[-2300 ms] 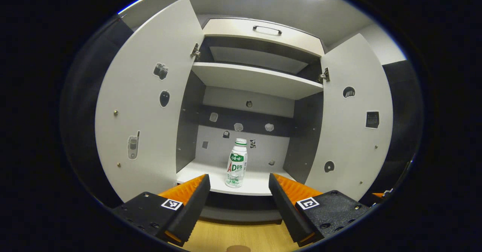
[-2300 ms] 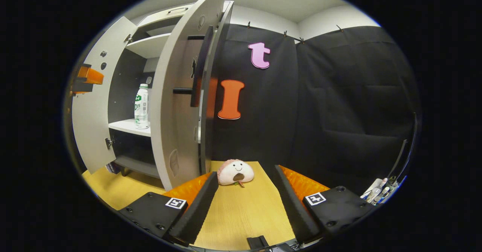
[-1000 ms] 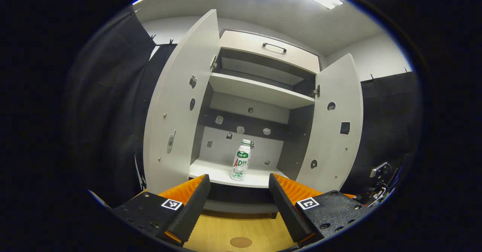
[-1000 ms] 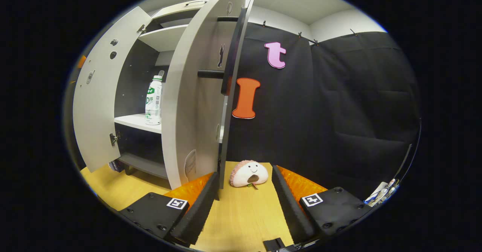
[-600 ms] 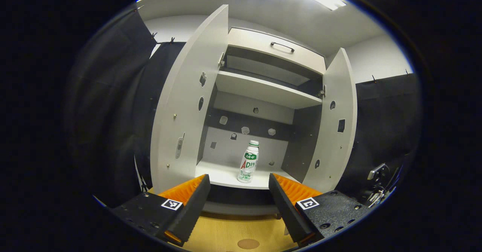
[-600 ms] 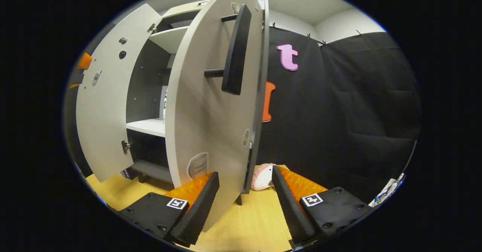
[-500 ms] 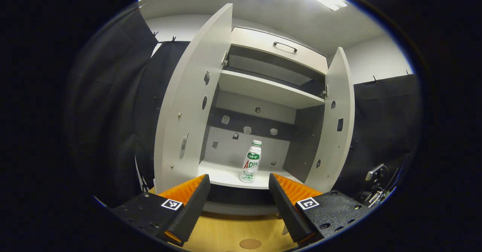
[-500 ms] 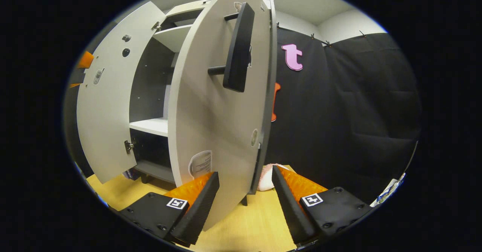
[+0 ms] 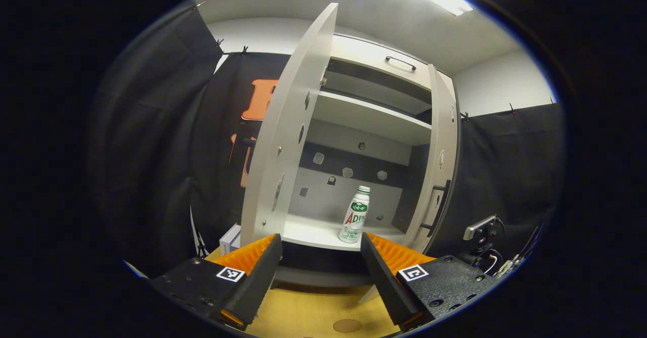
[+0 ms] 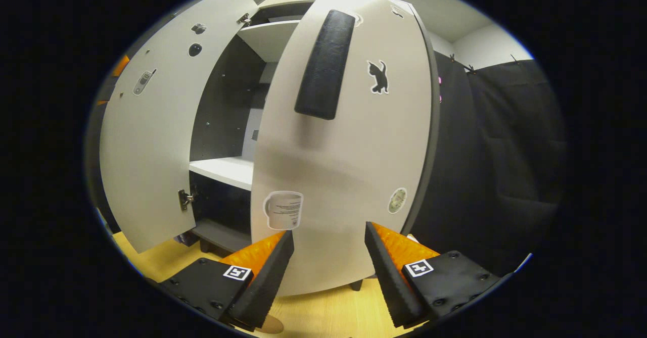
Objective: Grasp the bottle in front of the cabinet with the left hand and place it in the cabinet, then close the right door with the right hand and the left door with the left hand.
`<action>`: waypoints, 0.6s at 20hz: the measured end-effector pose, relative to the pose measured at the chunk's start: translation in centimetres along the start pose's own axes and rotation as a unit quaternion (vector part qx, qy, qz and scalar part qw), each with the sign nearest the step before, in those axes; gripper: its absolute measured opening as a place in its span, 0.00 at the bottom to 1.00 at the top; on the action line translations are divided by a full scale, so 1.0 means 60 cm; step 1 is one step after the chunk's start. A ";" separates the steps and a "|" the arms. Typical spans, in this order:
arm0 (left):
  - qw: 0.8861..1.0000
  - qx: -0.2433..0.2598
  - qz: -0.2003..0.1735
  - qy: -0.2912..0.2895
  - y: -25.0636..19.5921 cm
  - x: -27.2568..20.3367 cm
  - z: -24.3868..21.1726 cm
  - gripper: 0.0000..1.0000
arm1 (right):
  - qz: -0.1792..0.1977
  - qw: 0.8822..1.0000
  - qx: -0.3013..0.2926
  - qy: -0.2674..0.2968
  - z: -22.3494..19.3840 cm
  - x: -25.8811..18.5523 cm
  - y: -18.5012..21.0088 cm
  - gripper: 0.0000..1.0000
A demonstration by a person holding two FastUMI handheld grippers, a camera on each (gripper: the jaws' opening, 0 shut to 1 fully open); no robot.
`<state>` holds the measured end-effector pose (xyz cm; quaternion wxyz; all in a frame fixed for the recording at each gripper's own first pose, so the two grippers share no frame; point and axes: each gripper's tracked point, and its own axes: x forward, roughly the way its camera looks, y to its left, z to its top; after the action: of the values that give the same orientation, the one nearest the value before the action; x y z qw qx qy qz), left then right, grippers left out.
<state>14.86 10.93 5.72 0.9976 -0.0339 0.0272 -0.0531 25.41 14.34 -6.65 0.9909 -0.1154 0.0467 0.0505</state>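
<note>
Bottle: the bottle point(image 9: 354, 214) stands upright on the lower shelf point(image 9: 313, 233) inside the cabinet point(image 9: 374, 121), near the shelf's front edge, toward the right side.
Right door: the right door point(image 10: 349, 141) is partly swung in, its outer face turned toward the right gripper point(image 10: 326, 257). Its black handle point(image 10: 323, 65) runs up and down, high on the panel.
Right gripper: fingers spread wide, pinching nothing. The door panel lies straight ahead of them and very near; I cannot tell whether they touch it.
Left door: the left door point(image 9: 285, 141) stands wide open, seen almost edge-on, ahead and slightly left of the left gripper point(image 9: 318, 267).
Left gripper: fingers spread, empty, held low over the wooden floor point(image 9: 313, 315), back from the cabinet.
Key relation: the right gripper is the nearer one to the right door, so a push forward into the panel's face should finish closing it.
</note>
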 end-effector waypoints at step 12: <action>1.000 0.015 0.003 -0.015 0.018 -0.032 0.014 0.95 | 0.000 1.000 0.010 -0.005 0.020 -0.074 -0.006 0.94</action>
<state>13.14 12.27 6.60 0.9985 -0.0198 0.0115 -0.0501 21.14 13.87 -4.93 0.9923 -0.1050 0.0423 0.0505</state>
